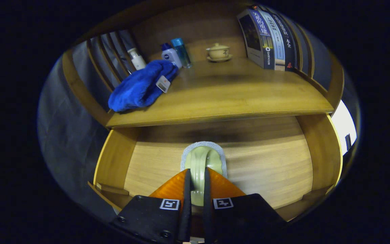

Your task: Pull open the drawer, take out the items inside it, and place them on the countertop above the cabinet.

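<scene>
Drawer (276, 159), pulled open: light wood floor, raised side walls, sitting just below the desk (235, 98). Inside, approx. centre: pale green scrub brush (200, 161) w/ arched glossy handle on a grey-white pad base, upright, base seemingly flat on drawer floor. Claw (195, 176) fingers closed on either side of the handle, both pressing it. Blue towel (141, 86) w/ white tag, crumpled, lies on desk top, left part, well apart from brush.
</scene>
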{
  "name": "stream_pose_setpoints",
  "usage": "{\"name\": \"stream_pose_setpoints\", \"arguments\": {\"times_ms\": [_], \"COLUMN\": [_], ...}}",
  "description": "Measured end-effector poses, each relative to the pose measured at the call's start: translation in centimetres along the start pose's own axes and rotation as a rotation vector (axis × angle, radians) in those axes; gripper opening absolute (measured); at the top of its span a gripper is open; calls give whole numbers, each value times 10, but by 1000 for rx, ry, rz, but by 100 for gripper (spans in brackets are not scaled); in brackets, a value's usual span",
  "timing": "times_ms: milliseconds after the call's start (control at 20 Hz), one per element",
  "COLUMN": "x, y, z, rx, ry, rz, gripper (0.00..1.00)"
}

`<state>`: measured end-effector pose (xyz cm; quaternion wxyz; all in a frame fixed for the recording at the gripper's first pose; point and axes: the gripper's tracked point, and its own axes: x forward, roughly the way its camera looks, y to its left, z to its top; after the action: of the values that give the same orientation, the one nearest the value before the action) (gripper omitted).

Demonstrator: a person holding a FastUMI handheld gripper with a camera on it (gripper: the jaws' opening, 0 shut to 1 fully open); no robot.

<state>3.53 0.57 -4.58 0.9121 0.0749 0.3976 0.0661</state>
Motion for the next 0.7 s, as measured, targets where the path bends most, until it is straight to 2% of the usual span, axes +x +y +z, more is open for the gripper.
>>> {"name": "stream_pose_setpoints", "arguments": {"times_ms": [150,400,600,700], "x": [-22,-76,-84,-67], "y": [9,23,16,-2], "z": [28,114,176,200], "rx": [-86,-85,-37,-15], "ry": [-162,-427,-470,-472], "rz": [13,66,77,36], "gripper": [23,23,23,23]}}
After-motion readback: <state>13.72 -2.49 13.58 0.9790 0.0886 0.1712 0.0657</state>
